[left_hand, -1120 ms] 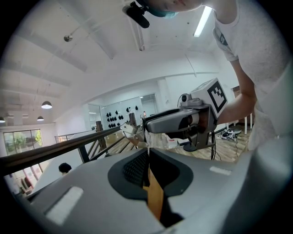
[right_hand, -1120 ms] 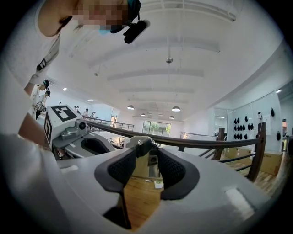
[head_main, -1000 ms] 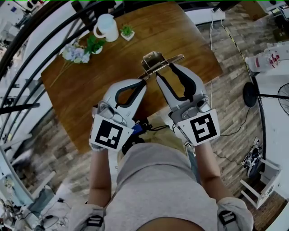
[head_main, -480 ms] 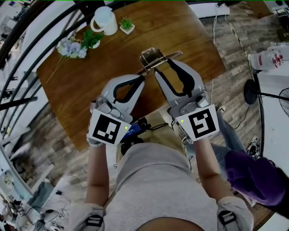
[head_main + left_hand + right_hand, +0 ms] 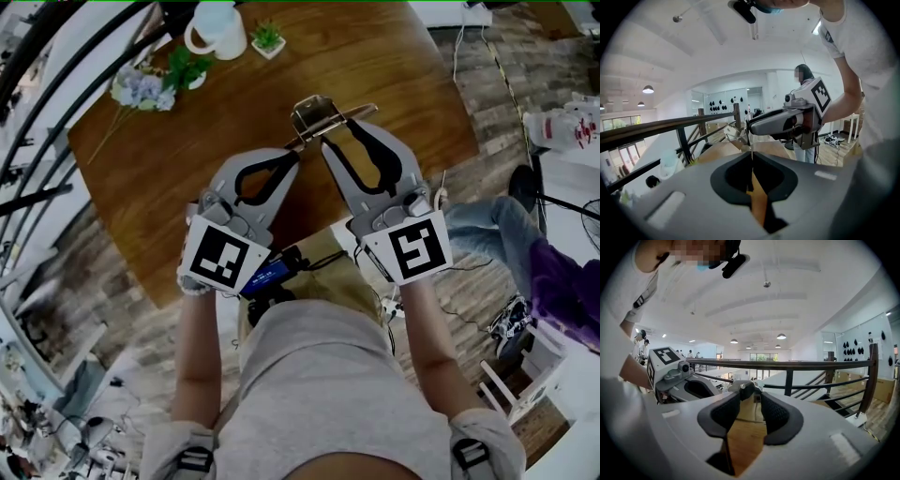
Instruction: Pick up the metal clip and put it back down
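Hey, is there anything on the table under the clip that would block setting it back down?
Nothing visible does. The left gripper and right gripper hold the clip over bare table. The mug, plant and flowers sit toward the far left corner, well clear.

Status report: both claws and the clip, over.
Left claw shut on clip. Right claw just closed further, gripping its body. Clip over table; mug, plant apart.

Shiny metal clip [image 5: 317,114], brass-toned, one thin handle splayed out sideways.
Over the wooden table [image 5: 187,178], right of centre; tilted; contact with tabletop unclear.
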Available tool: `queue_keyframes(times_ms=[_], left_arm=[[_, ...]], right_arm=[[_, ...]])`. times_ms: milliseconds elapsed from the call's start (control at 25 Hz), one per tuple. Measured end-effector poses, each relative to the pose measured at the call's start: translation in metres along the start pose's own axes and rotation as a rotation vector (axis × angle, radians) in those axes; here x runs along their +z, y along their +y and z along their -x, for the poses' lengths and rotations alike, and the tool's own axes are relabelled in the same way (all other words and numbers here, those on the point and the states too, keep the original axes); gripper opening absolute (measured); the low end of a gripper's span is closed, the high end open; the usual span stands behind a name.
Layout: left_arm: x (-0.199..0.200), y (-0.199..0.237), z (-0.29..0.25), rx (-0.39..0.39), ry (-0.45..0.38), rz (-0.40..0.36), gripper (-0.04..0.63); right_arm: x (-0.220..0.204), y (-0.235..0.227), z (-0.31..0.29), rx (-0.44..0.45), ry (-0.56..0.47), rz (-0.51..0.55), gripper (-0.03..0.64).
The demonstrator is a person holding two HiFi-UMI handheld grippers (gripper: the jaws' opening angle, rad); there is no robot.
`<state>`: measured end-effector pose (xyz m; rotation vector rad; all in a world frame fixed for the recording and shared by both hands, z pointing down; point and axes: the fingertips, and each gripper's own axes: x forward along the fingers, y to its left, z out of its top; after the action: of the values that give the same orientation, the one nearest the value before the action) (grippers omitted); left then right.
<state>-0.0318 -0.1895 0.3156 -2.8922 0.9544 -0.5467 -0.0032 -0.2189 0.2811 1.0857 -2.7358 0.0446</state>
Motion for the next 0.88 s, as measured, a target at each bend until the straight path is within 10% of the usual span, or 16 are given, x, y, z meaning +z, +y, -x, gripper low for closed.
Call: queue_keyframes(times_ms=[880], left_arm=[[-0.092, 0.004, -0.043, -0.060, 0.139, 0.163, 0.029]], right_arm=[[-0.100, -0.017, -0.036, 0.056, 0.189, -0.140, 0.123]])
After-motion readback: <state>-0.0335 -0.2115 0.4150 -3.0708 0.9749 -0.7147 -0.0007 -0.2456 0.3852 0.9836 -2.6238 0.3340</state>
